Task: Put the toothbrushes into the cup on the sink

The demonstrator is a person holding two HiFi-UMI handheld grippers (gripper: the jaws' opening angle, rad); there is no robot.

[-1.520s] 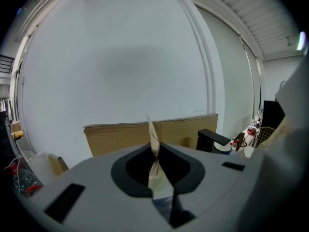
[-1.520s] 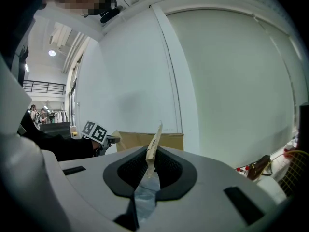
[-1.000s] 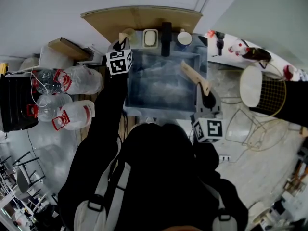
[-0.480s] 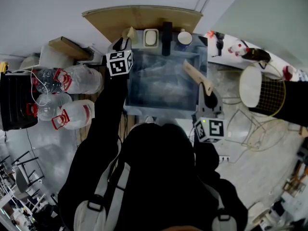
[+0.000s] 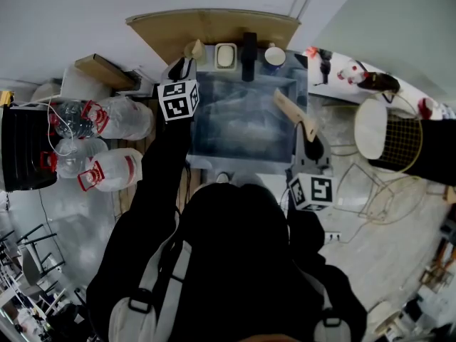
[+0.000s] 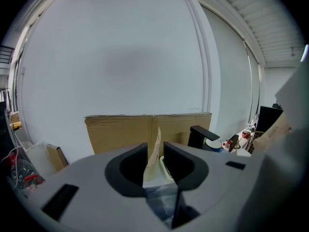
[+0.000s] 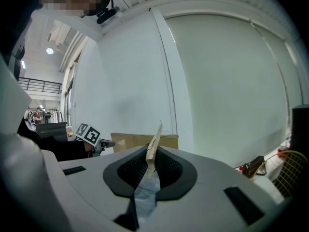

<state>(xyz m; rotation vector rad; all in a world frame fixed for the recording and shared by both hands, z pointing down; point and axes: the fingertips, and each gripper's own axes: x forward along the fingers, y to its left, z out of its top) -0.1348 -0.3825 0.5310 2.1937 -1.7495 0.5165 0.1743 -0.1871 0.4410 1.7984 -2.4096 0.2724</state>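
Observation:
The grey sink [image 5: 214, 152] lies in front of me, and a white cup [image 5: 273, 55] stands on its back rim at the right of the black faucet [image 5: 249, 47]. My left gripper [image 5: 187, 63] hovers over the sink's back left corner, shut on a tan toothbrush [image 5: 194, 50]. In the left gripper view that toothbrush [image 6: 156, 149] stands up between the jaws, with the cup [image 6: 213, 144] off to the right. My right gripper [image 5: 307, 140] is over the sink's right edge, shut on a second tan toothbrush [image 5: 291, 110] that slants up and to the left [image 7: 154, 146].
A soap dish [image 5: 225, 55] sits left of the faucet, with cardboard [image 5: 214, 24] behind the sink. Several plastic water bottles [image 5: 107, 120] lie on the floor at the left beside a black box [image 5: 25, 152]. A wire basket [image 5: 402, 141] stands at the right.
My left gripper has drifted slightly to the right along the sink's back edge with its toothbrush. The right gripper has hardly moved.

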